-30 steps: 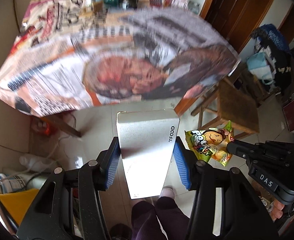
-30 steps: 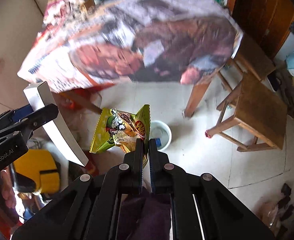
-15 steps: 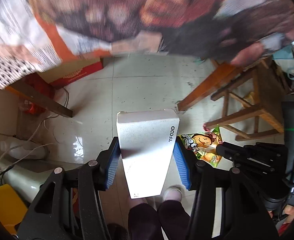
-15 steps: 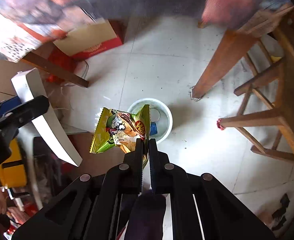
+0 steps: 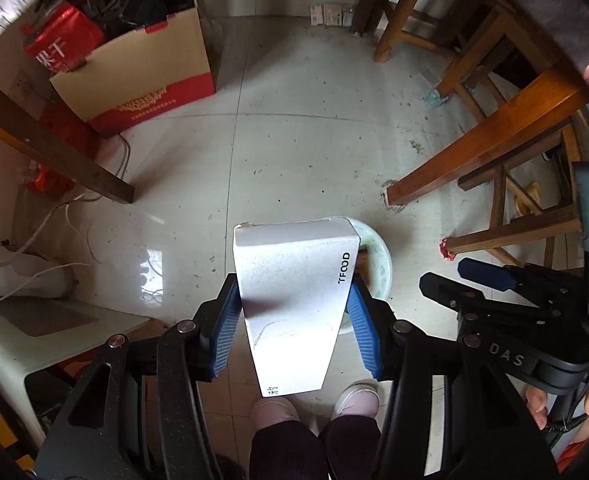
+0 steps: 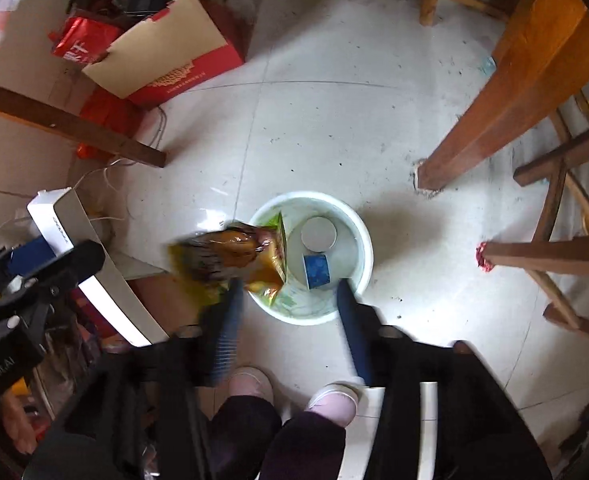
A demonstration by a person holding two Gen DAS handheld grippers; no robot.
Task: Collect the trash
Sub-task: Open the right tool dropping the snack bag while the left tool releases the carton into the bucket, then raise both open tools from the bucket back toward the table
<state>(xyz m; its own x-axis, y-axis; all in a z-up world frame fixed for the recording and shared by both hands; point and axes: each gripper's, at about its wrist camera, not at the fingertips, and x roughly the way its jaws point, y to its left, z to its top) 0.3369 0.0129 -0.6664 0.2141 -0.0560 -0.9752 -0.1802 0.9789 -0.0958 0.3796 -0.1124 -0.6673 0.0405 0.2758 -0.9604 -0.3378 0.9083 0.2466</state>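
The left tool [image 5: 294, 320] is clamped on a white box [image 5: 298, 304], its blue pads pressed to the box's two sides; the box stands up between them, printed "TFOOD" along one edge. The right tool [image 6: 286, 320] is spread wide with nothing between its fingers. Just ahead of its left finger a yellow-brown snack bag [image 6: 234, 258], blurred, sits over the near rim of a white bin [image 6: 364, 248], partly inside it. In the bin lie a blue cup [image 6: 316, 270] and a round grey lid [image 6: 319, 234]. In the left view the box hides most of the bin, only its right rim showing.

The bin stands on a pale tiled floor [image 6: 334, 120], scuffed and speckled with dirt. The person's pink shoes [image 6: 250, 386] are planted just short of the bin. To the right, a thick wooden table leg [image 6: 494, 120] meets the floor, with a wooden stool [image 6: 554, 248] beyond it. To the far left a second, darker leg [image 6: 74, 128] slants down, and behind it sits an open cardboard box [image 6: 166, 64] with red sides, a red bag [image 6: 80, 44] next to it. White cables [image 5: 50, 220] trail over the floor at the left.
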